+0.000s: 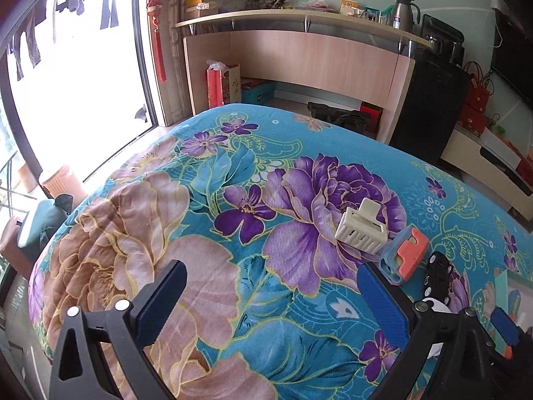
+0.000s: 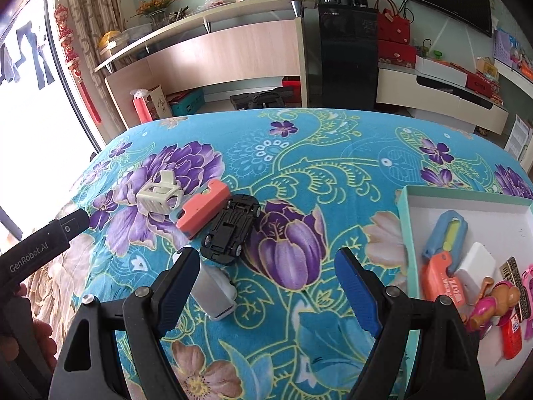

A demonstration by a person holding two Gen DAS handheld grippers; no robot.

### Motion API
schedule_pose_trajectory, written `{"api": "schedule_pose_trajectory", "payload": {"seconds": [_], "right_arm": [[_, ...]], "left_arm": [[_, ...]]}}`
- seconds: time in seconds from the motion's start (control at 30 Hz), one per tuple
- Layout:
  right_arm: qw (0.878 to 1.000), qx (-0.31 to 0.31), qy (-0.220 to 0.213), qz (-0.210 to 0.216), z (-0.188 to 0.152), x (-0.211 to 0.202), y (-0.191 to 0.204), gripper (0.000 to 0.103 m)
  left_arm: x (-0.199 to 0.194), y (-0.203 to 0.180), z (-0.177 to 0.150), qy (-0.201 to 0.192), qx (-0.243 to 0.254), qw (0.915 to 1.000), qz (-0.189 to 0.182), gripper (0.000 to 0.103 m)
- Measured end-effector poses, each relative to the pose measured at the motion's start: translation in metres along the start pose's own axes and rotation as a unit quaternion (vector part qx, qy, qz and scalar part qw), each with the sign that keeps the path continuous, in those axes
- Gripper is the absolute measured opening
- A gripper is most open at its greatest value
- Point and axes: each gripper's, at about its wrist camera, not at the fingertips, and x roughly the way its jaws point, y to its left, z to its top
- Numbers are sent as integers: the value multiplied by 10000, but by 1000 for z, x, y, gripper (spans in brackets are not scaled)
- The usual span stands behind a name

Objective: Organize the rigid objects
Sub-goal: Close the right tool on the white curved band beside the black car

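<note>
Here, hovering over a floral blanket (image 2: 299,140), both grippers with jaws spread wide and nothing between them: the left gripper (image 1: 266,296) above bare cloth, the right gripper (image 2: 266,286) above a printed purple tulip. Lying loose on the blanket, 4 things in a rough row: a cream slotted clip (image 2: 160,195), a coral-and-blue case (image 2: 203,211) just beside it, a black toy car (image 2: 231,230) flipped belly-up and touching the case, and a white-and-grey block (image 2: 216,295) nearest, partly hidden behind the right gripper's left finger. Sitting at the right edge, a teal-rimmed tray (image 2: 408,233), already holding a blue-and-yellow piece (image 2: 444,233), an orange piece (image 2: 441,281), a white box (image 2: 474,266), a small doll (image 2: 496,303) and other bits too crowded to tell apart. Showing at the left of the right wrist view, the left gripper's black body, with a hand gripping it.
</note>
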Motion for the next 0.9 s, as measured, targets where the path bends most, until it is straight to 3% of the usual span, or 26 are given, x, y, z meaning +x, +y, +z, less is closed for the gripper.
{"api": "schedule_pose_trajectory", "payload": {"seconds": [0.27, 0.5, 0.9], "right_arm": [[9995, -169, 121, 253, -6, 10, 20, 84], [9994, -266, -12, 212, -4, 5, 25, 84], [9972, -456, 543, 236, -18, 35, 35, 84]], "left_arm": [[19, -5, -7, 406, 196, 9989, -106, 103], [26, -1, -9, 567, 181, 9982, -6, 103], [29, 0, -9, 640, 194, 9978, 10, 103]]}}
